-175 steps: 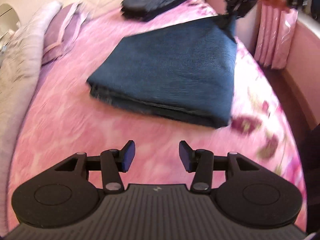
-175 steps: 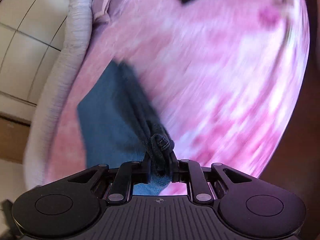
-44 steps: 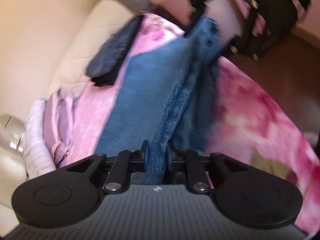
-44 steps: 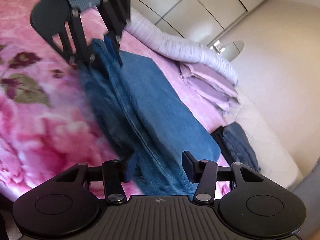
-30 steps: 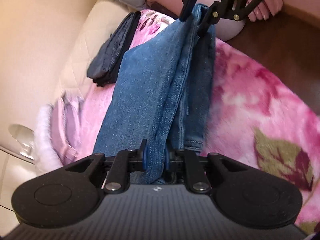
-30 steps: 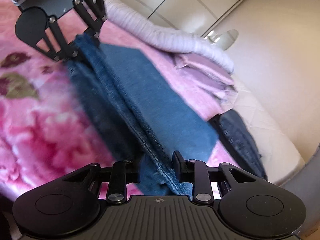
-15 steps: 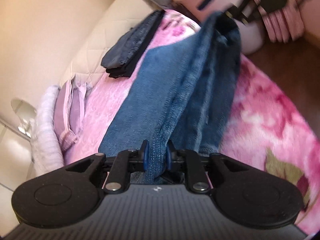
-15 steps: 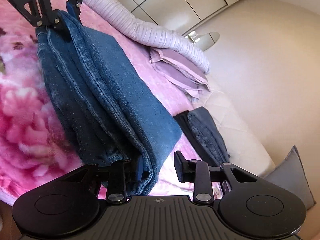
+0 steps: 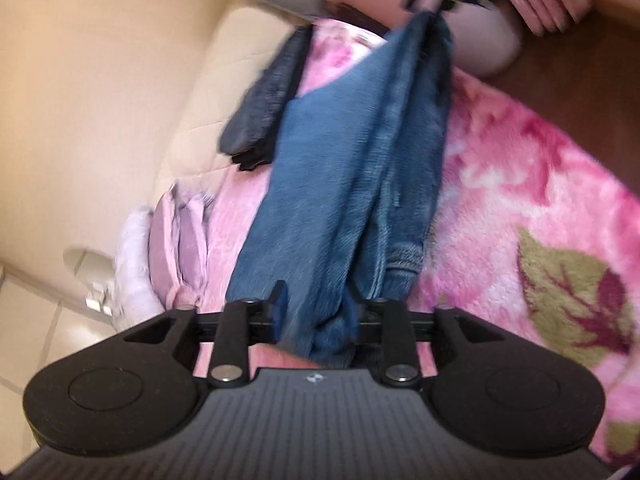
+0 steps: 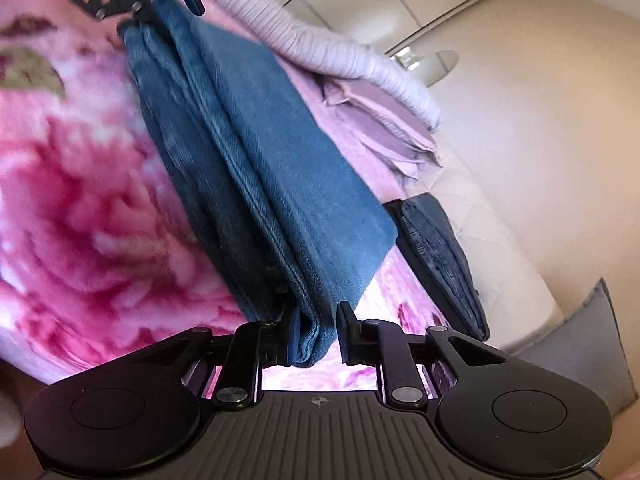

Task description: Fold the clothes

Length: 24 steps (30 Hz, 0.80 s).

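Jeans, folded blue denim (image 9: 344,184), one pair. Left gripper (image 9: 316,308): jaws just been opening, now narrowly parted, one folded end between them, grip slackening. Right gripper (image 10: 318,332): jaws just been closing, narrow, opposite end between them, a gap showing beside one finger. Position: stretched between both grippers, on or just above the pink floral blanket (image 10: 72,200). Near the jeans: dark folded garment (image 10: 440,256); lilac pillows (image 10: 384,120) beyond. Step judged: setting down the folded bundle. Next: release both ends and draw back without disturbing the layers.
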Available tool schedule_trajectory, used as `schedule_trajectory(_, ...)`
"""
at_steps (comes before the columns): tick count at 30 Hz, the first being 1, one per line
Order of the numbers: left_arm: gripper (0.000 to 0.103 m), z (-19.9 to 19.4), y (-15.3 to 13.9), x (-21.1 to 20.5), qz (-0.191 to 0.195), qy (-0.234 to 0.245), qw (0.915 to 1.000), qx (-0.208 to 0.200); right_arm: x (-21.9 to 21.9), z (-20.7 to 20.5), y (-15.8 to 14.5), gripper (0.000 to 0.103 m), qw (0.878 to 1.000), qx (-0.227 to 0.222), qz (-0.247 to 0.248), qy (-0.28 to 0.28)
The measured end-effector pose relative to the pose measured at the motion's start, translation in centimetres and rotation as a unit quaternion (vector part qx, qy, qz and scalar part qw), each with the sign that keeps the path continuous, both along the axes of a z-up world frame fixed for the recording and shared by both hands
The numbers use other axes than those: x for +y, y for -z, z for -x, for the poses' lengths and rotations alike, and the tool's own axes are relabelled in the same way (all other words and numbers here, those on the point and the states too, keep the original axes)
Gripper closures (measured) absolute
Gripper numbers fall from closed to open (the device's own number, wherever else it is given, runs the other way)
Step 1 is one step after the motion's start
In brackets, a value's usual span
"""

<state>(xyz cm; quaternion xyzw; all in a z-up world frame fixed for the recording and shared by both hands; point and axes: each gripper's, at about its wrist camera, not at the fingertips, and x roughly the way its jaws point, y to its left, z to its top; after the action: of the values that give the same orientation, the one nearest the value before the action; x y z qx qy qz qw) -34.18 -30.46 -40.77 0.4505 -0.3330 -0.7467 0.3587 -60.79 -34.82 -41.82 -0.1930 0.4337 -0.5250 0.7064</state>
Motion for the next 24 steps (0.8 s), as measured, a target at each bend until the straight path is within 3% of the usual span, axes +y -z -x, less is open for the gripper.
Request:
schedule_trajectory(2, 0.073, -0.8, -0.3, 0.4, -0.010, -0.005, 0.9997, 0.022, 1.0, -0.2, -0.2, 0.083, 1.000, -0.013, 0.000, -0.004)
schedule_trajectory(7, 0.081, -0.1, 0.6, 0.2, -0.016, -0.005, 0.9998, 0.009, 1.7, -1.0, 0.6, 0.083, 0.999, -0.038, -0.028, 0.008)
schedule_trajectory(14, 0.081, -0.2, 0.6, 0.0, -0.020, -0.007, 0.9997, 0.008, 1.6, -0.7, -0.4, 0.083, 0.996, -0.070, -0.057, 0.026)
schedule_trajectory(15, 0.079, -0.1, 0.3, 0.2, -0.020, -0.013, 0.9997, 0.008, 2.2, -0.7, -0.7, 0.082, 0.996, -0.072, -0.053, 0.022)
schedule_trajectory(16, 0.071, 0.2, 0.0, 0.4, -0.016, -0.020, 0.9996, 0.009, 2.7, -0.7, -1.0, 0.081, 0.996, -0.072, -0.049, 0.017)
schedule_trajectory(17, 0.065, 0.3, -0.4, 0.6, -0.011, -0.027, 0.9995, 0.014, 3.3, -0.8, -1.1, 0.073, 0.997, -0.062, -0.041, 0.012)
schedule_trajectory(18, 0.059, 0.4, -0.8, 0.9, -0.008, -0.030, 0.9992, 0.026, 3.8, -1.0, -1.2, 0.057, 0.998, -0.052, -0.034, 0.007)
schedule_trajectory(20, 0.059, 0.7, -1.6, 1.5, -0.006, -0.036, 0.9982, 0.047, 4.6, -1.2, -1.2, 0.033, 0.999, -0.033, -0.017, -0.001)
schedule_trajectory(24, 0.059, 1.2, -1.5, 1.0, -0.042, -0.056, 0.9965, 0.046, 4.7, -1.6, -1.0, 0.030, 0.999, -0.024, -0.028, -0.004)
